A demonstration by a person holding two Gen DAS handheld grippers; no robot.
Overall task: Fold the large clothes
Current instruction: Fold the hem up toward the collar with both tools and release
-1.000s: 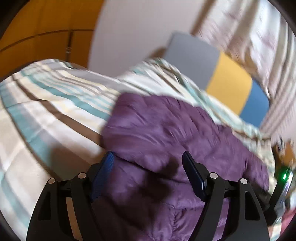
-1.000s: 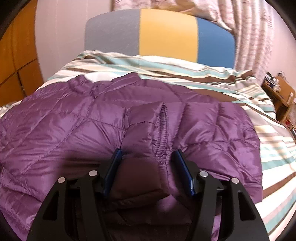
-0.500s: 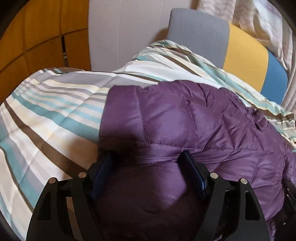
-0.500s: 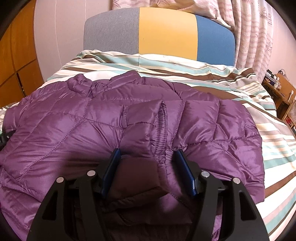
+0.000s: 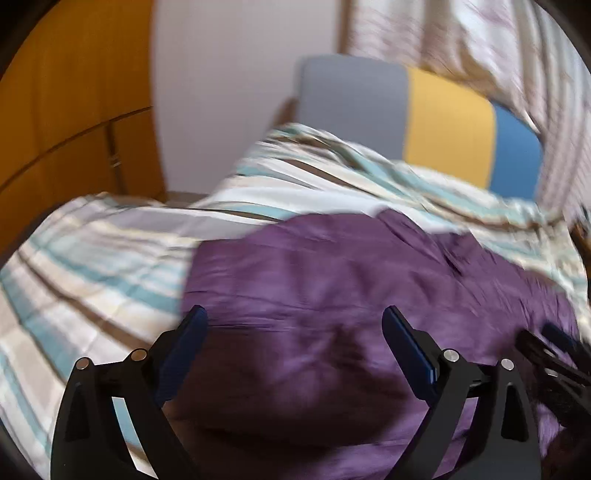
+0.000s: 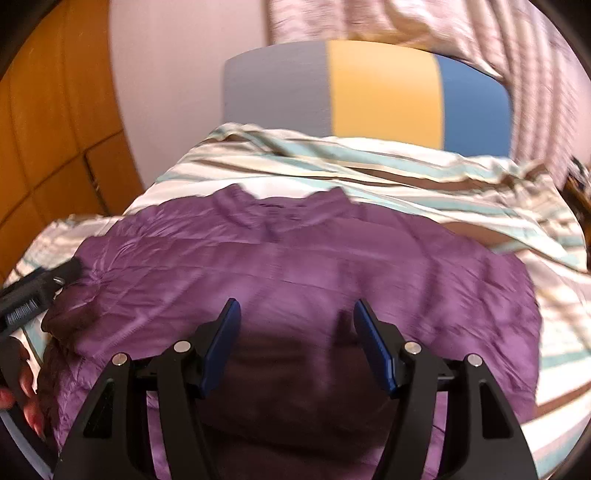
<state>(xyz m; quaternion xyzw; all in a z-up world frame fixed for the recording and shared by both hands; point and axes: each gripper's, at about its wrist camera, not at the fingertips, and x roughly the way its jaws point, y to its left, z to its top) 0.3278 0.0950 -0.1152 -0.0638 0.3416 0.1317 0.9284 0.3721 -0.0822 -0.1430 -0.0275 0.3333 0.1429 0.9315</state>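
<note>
A purple quilted puffer jacket [image 5: 332,266] [image 6: 295,251] lies spread on the striped duvet [image 5: 92,266], collar toward the headboard. My left gripper [image 5: 297,332] hovers over the jacket's left part. Its jaws are opening wide, with the fabric lying below them and not pinched. My right gripper [image 6: 297,328] hangs over the jacket's near middle. Its jaws are opening too, and the fabric under them is in shadow with the pads off it. The right gripper [image 5: 554,354] shows at the left wrist view's right edge. The left gripper [image 6: 29,295] and a hand [image 6: 22,391] show at the right wrist view's left edge. Both views are motion-blurred.
The striped duvet [image 6: 406,166] covers the bed around the jacket. A grey, yellow and blue headboard [image 6: 384,92] [image 5: 443,122] stands at the far end. Orange wooden cabinets [image 5: 74,92] [image 6: 48,129] rise at the left, and a pale curtain [image 6: 480,29] hangs at the back right.
Both grippers had a bulge of jacket fabric between their pads; now both sets of jaws stand wider and the fabric lies flat below. Both views have lifted and drawn back.
</note>
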